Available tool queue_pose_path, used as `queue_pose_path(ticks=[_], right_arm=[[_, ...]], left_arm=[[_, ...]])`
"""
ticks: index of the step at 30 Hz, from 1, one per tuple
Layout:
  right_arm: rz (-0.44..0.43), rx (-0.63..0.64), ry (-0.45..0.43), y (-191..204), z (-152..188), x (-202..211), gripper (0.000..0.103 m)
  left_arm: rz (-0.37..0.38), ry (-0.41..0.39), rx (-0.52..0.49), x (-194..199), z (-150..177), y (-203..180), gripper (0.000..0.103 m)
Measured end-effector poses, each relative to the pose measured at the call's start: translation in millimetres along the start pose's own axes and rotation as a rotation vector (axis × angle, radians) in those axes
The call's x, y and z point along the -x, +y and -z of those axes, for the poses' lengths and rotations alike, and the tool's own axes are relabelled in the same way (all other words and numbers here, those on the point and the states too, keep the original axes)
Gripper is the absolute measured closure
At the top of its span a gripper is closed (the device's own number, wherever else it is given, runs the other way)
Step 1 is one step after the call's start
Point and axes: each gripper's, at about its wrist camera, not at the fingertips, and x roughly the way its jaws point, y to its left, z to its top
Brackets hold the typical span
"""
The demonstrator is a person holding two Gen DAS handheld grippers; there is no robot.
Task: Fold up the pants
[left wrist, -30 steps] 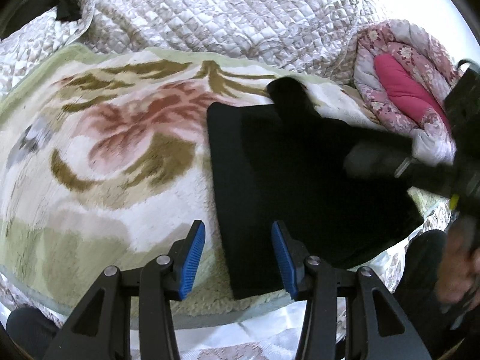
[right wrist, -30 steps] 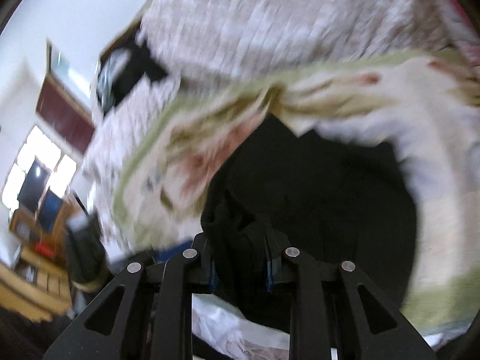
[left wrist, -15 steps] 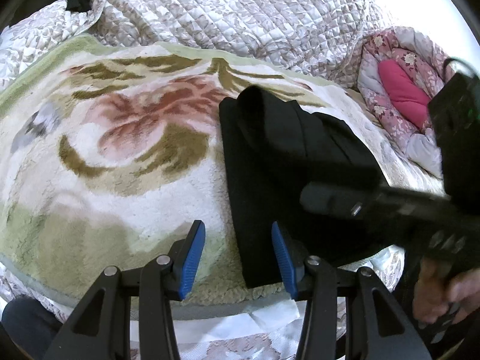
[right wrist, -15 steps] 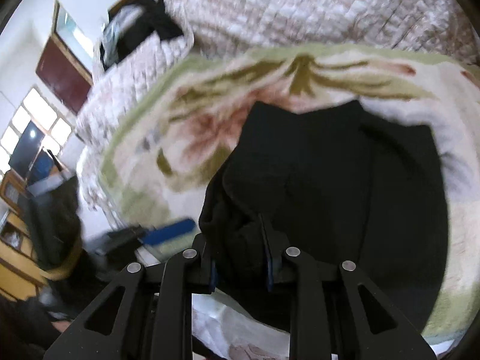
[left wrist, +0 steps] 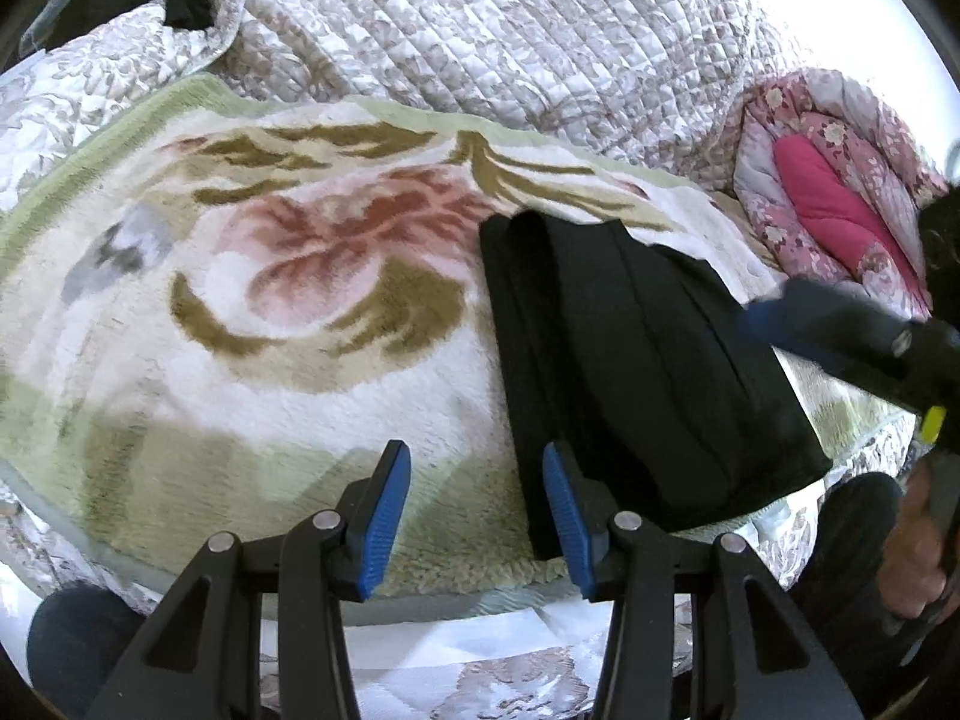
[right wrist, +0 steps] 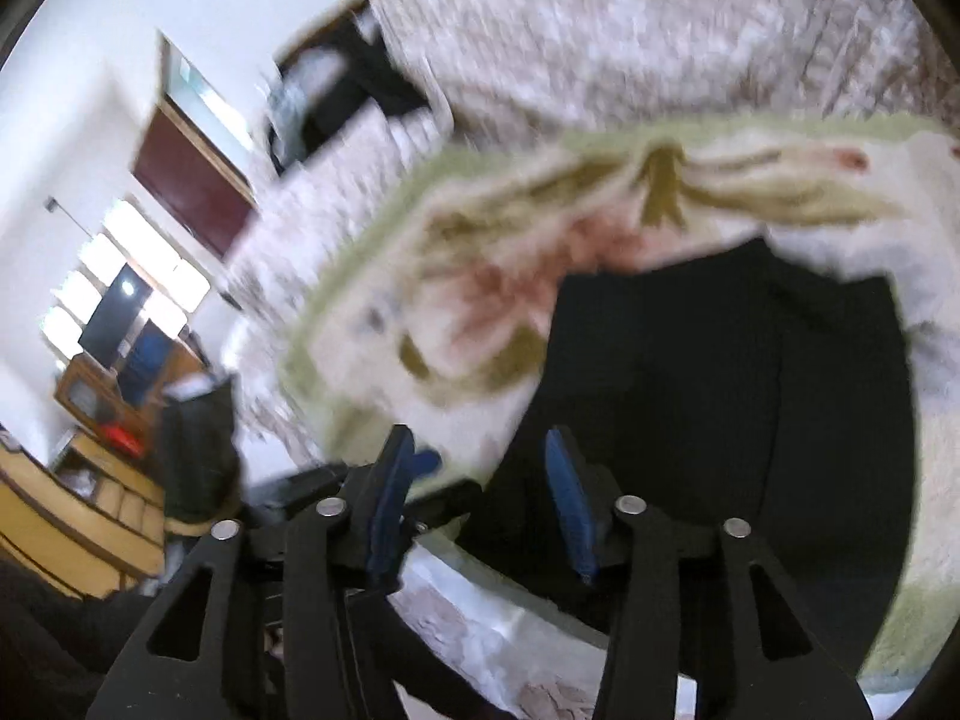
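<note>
Black pants (left wrist: 636,372) are laid folded on a floral blanket (left wrist: 252,324) spread over the bed. Nothing is held by the left gripper (left wrist: 477,516), its fingers parted. The right gripper (right wrist: 480,501) has just been opening, fingers empty above the pants.

The pants (left wrist: 630,360) were matt black cloth, smooth, with pressed folds. Under them the blanket (left wrist: 270,330) was thick, fuzzy plush. Behind it the quilt (left wrist: 480,30) was stitched cloth with a faint sheen. The left gripper (left wrist: 477,516) was matt black plastic with bright metal rivets; its fingers (left wrist: 384,516) carried ribbed blue rubbery pads.
</note>
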Motion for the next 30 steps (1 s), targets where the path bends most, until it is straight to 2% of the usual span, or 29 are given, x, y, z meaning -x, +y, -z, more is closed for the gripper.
queue_pose_path(ticks=[3, 5, 6, 7, 8, 9, 10, 11, 14, 19, 24, 28, 30], right_arm=[[0.069, -0.048, -0.056, -24, 4, 25, 0.056], [0.157, -0.097, -0.056, -47, 16, 32, 0.056], [0.192, -0.111, -0.039, -55, 23, 31, 0.058], [0.209, -0.115, -0.021, -58, 27, 28, 0.064], [0.220, -0.121, 0.038, -63, 36, 17, 0.070], [0.212, -0.120, 0.085, -65, 43, 9, 0.070], [0.212, -0.097, 0.079, -61, 45, 8, 0.070], [0.200, -0.066, 0.073, -56, 44, 10, 0.070], [0.104, -0.077, 0.074, -57, 33, 13, 0.070], [0.193, -0.089, 0.005, -79, 12, 25, 0.070], [0.251, -0.052, -0.027, -96, -19, 18, 0.070], [0.304, -0.020, 0.012, -114, -38, -10, 0.070], [0.368, -0.040, 0.047, -136, -41, -25, 0.076]], left_arm=[[-0.007, -0.018, 0.008, 6, -6, 3, 0.054], [-0.007, -0.028, 0.008, 9, -10, 2, 0.054], [-0.003, -0.033, 0.006, 10, -13, 0, 0.054], [0.006, -0.036, 0.005, 10, -16, -2, 0.054], [0.017, -0.038, 0.003, 11, -19, -5, 0.054], [0.033, -0.042, -0.004, 11, -23, -10, 0.054], [0.045, -0.045, -0.014, 10, -27, -15, 0.054], [0.057, -0.048, -0.029, 9, -31, -21, 0.054], [0.088, -0.052, -0.058, 4, -42, -38, 0.054], [0.111, -0.053, -0.107, -13, -59, -61, 0.054], [0.118, -0.039, -0.136, -44, -71, -73, 0.054], [0.049, -0.029, -0.144, -70, -67, -62, 0.054], [0.065, -0.042, -0.135, -75, -66, -53, 0.052]])
